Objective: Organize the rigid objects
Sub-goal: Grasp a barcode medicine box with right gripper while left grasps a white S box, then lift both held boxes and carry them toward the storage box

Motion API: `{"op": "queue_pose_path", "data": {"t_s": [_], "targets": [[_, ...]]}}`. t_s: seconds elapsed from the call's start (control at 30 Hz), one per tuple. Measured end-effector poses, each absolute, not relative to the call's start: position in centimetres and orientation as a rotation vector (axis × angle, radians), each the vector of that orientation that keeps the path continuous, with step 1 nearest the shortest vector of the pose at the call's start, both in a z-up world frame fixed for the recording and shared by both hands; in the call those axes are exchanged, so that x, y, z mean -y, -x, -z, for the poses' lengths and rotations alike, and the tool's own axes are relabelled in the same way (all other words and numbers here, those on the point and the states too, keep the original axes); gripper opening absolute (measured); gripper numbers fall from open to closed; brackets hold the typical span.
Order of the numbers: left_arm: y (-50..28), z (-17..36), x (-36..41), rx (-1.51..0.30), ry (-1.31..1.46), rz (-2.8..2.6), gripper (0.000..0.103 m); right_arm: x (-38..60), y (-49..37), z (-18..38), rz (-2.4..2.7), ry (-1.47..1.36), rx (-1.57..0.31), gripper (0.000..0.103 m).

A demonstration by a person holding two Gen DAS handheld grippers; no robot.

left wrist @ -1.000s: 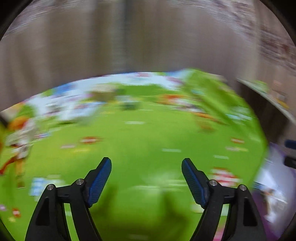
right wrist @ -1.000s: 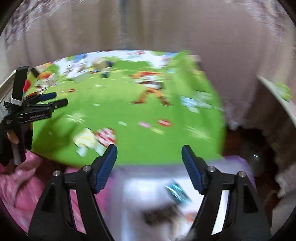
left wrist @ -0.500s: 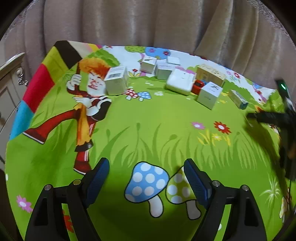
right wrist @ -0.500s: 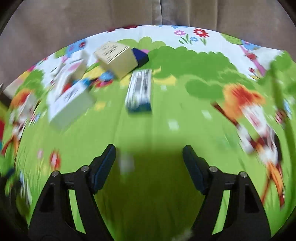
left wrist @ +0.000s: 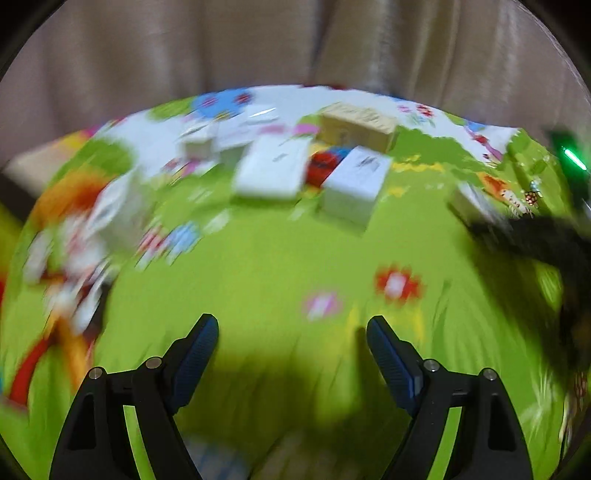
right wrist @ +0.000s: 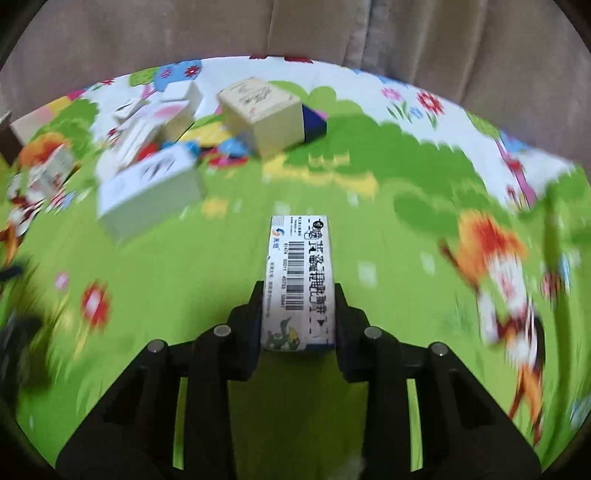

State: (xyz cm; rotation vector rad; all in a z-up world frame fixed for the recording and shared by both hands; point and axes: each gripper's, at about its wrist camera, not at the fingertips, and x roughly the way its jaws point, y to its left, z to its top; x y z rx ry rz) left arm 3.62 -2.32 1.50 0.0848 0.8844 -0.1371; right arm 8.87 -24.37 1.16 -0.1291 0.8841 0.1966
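The right gripper (right wrist: 298, 295) tilts downward with jaws closing, while the left gripper (left wrist: 291, 332) tilts downward, jaws wide apart.

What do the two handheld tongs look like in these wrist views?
Both are matte black plastic with triangular cut-outs and silver pivot pins. The left tongs carry ribbed blue pads on the inner faces. On the right tongs no pad colour shows. No cables or sleeves show.

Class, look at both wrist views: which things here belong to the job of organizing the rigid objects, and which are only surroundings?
Part of the job:
- narrow barcoded box, between the closing jaws of the right gripper
- tan box
- white box
- flat white box
- left gripper, open, holding nothing

Only surroundings:
- cartoon-printed green cloth
- beige curtain
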Motion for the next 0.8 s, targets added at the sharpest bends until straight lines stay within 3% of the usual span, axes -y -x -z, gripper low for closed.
{"op": "queue_pose_path", "data": {"t_s": [0.23, 0.27, 0.3, 0.33, 0.6, 0.7, 0.8], "targets": [[-12.5, -1.1, 8.5, -0.869, -0.239, 0.214, 0.084, 25.9, -2.6, -0.9, -0.202, 0.108, -0.85, 0.037], [-13.2, -0.8, 9.1, -0.878, -0.251, 0.219, 0.08, 25.9, -2.2, -0.8, -0.202, 0.11, -0.84, 0.037], [-13.3, -0.9, 9.2, -0.869, -0.221, 0.236, 0.068, 25.8, -2.2, -0.8, -0.201, 0.112, -0.839, 0.037], [-13.2, -1.0, 9.1, -0.892, -0.176, 0.266, 0.043, 25.8, -2.3, -0.8, -0.203, 0.105, -0.84, 0.037], [-0.9, -2.2, 7.2, -0.878, -0.083, 0.276, 0.043, 26.0, -2.5, -0.6, -0.219, 0.085, -0.841, 0.039], [0.3, -2.1, 6.4, -0.867, -0.082, 0.247, 0.045, 26.0, -2.4, -0.6, -0.219, 0.086, -0.841, 0.039], [-0.5, -1.9, 6.4, -0.863, -0.122, 0.215, 0.062, 26.0, -2.4, -0.6, -0.221, 0.083, -0.841, 0.039]]}}
